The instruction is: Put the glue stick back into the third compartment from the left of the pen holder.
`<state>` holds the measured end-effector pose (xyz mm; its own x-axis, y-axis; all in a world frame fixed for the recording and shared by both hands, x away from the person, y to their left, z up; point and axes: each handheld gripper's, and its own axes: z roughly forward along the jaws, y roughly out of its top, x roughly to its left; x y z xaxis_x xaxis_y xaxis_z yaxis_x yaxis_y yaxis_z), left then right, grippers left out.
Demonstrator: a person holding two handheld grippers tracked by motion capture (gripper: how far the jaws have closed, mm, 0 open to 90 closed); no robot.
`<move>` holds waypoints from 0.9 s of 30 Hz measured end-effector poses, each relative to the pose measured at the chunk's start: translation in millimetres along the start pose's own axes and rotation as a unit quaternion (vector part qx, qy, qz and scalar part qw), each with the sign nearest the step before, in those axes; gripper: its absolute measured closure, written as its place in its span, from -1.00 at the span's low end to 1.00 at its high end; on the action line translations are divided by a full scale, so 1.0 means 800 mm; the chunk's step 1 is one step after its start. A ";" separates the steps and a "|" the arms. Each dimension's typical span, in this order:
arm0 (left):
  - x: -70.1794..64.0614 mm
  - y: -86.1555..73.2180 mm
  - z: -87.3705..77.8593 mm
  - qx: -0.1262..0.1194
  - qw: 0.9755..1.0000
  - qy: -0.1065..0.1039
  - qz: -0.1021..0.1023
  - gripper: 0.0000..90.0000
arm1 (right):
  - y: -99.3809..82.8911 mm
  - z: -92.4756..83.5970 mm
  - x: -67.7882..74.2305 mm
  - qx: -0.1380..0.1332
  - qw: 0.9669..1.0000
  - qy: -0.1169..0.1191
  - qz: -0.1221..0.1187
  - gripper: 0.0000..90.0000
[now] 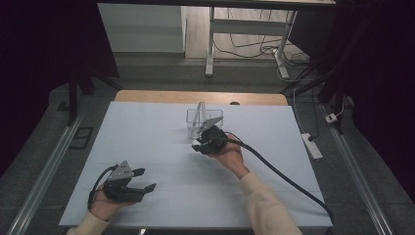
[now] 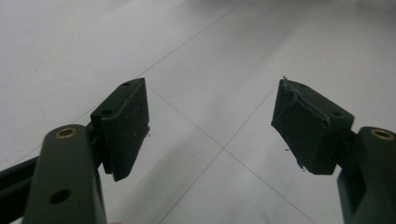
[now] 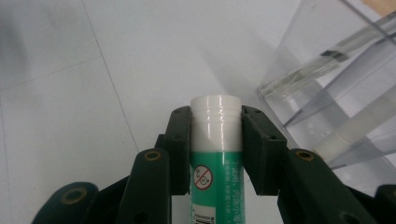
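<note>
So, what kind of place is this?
Probably a lab recording station: a table under a white sheet, a bare metal desk frame with loose floor cables, and a white power strip.

A lab-style recording room. A table (image 1: 147, 196) under a plain white sheet fills the centre of the high view. Dark curtains (image 1: 44, 44) close the upper corners, metal rails (image 1: 44, 171) run along both lower edges, and a power strip (image 1: 311, 145) and loose cables (image 1: 254, 46) lie on the grey floor at upper right.
</note>
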<state>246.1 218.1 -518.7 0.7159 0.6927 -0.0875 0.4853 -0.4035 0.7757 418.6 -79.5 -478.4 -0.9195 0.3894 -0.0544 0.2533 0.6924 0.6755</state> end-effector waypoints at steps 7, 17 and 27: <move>0.000 0.000 0.000 0.000 1.000 0.001 -0.001 -0.39 | -0.001 -0.017 -0.005 -0.023 1.000 -0.006 0.013 0.44; 0.000 0.000 0.000 -0.001 1.000 0.001 -0.002 -0.40 | 0.003 -0.038 -0.007 -0.054 0.998 -0.013 0.019 0.44; 0.001 0.000 -0.001 -0.001 1.000 0.001 -0.002 -0.40 | 0.008 -0.052 -0.011 -0.078 0.997 -0.016 0.025 0.44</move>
<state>246.3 219.0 -518.6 0.7130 0.6954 -0.0897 0.4872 -0.3992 0.7767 416.1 -104.0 -442.8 -0.8961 0.4422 -0.0394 0.2467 0.5698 0.7839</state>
